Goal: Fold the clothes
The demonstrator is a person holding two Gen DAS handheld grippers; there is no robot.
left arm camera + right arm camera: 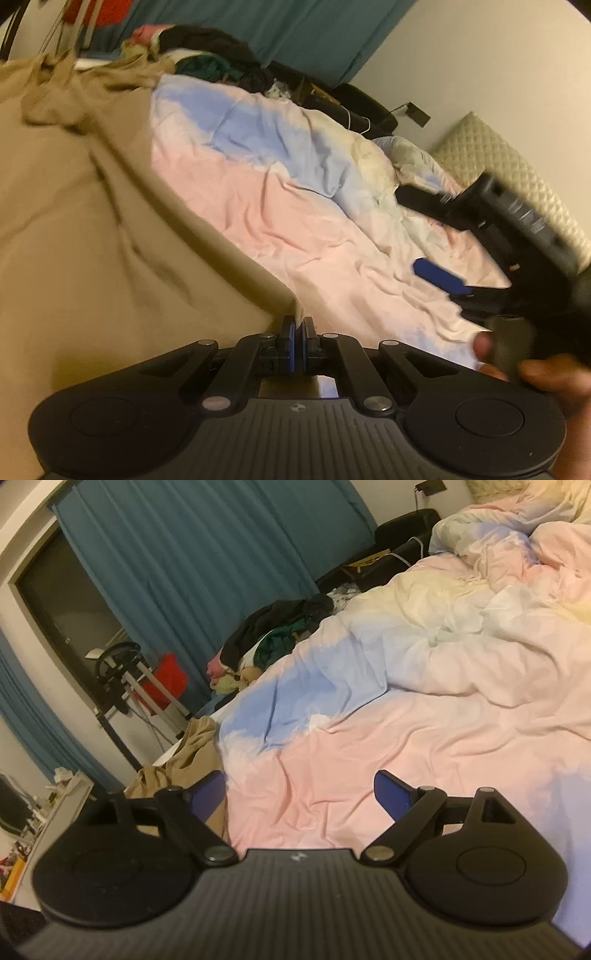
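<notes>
- On the bed [295,236], the left claw [297,325] pinches the tan garment's [74,221] edge.
- Only the right view shows the right claw [299,794] spread wide, empty, over the duvet [406,701].

bedding: rumpled pastel duvet cover in pink, blue and cream cotton [388,738], covers the whole bed
curtain: teal pleated fabric curtain [192,565], hangs behind the bed's far side
headboard: cream quilted padded headboard [495,162], against the white wall
wall fitting: small dark rectangular wall lamp on a thin arm [417,112], just beside the headboard
window: dark window pane in a pale frame [62,602], between curtain panels
red item: red boxy object [168,679], beside a metal-framed stand [125,675]
shelf: white shelf with small cluttered items [51,808], lower left, blurred
</notes>
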